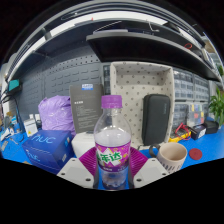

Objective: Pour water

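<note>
bottle (112, 145) upright in claw (112, 172), seemingly gripped by both pads, cup (172, 157) just beside, table edge near.

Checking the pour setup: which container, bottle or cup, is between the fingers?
The purple-capped bottle, gripped between both fingers; the beige cup stands apart beside it, on the blue table.

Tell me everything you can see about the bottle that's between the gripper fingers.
The bottle is clear plastic with a purple screw cap, still on, and a pink-and-green label printed with white characters around its lower body. It stands upright between the two fingers of the hand-held gripper, whose pink pads sit against its labelled sides, so it looks gripped. Its base is hidden. The upper body looks transparent; I cannot tell how full it is. A paper cup stands apart to one side, on the blue table.
</note>
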